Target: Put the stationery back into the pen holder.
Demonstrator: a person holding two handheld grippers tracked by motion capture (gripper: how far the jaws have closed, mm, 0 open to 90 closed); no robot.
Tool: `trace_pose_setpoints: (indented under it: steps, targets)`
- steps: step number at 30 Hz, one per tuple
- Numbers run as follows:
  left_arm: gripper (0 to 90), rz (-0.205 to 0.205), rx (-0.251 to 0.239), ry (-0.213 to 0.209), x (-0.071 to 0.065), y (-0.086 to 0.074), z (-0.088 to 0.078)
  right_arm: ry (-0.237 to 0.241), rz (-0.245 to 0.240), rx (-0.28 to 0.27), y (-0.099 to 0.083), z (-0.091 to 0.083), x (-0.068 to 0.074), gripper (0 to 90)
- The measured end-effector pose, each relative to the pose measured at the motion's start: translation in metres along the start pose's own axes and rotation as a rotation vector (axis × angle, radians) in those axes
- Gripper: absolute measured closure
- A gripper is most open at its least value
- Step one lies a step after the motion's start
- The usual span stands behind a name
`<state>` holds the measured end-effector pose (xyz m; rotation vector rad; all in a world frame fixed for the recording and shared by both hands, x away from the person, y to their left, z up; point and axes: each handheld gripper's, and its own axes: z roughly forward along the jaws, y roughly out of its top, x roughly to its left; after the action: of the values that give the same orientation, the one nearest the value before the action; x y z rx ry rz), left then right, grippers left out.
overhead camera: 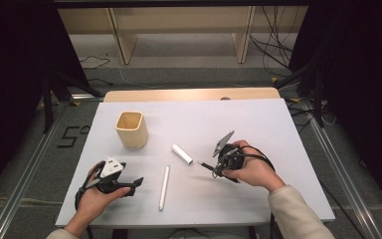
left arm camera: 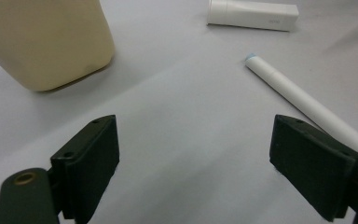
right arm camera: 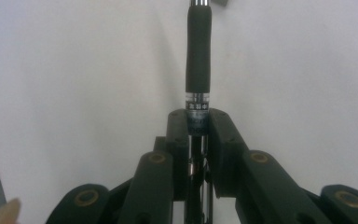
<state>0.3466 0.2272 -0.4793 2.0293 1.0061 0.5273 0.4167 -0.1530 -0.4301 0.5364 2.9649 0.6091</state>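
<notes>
Black pen [right arm camera: 198,56] clamped in right hand-held gripper [right arm camera: 198,123]

Lab recording bay, white-covered table [overhead camera: 288,124], black curtains [overhead camera: 10,74] at nine and three o'clock, loose cables [overhead camera: 273,50] at one o'clock, metal floor rails [overhead camera: 25,174].

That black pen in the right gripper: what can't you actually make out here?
- Pen: its tip is cut off by the top edge of the right gripper view; its rear end is hidden between the jaws of the right gripper.
- Print on the pen's band: too small to read.
- Cup: its inside is mostly hidden by its own wall in the high view.
- Long white tube: its far end is hidden behind a jaw in the left gripper view.
</notes>
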Motion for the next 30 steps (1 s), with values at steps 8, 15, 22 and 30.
trace_pose_setpoints:
  steps: [8, 15, 22, 30]
  targets:
    - [15.6, -0.001, -0.004, 0.001, 0.000, 0.000, 0.000, -0.029, 0.048, -0.112, -0.002, -0.004, -0.003, 80.1]
    - [15.6, -0.004, -0.009, 0.002, 0.000, 0.000, 0.000, -0.067, 0.091, -0.216, -0.004, -0.011, -0.005, 80.2]
    - [15.7, -0.003, -0.008, 0.003, 0.000, 0.000, -0.001, -0.079, 0.115, -0.292, -0.005, -0.012, -0.006, 80.2]
    - [15.7, -0.002, -0.009, 0.004, 0.000, 0.000, -0.001, -0.113, 0.143, -0.391, -0.006, -0.014, -0.005, 80.2]
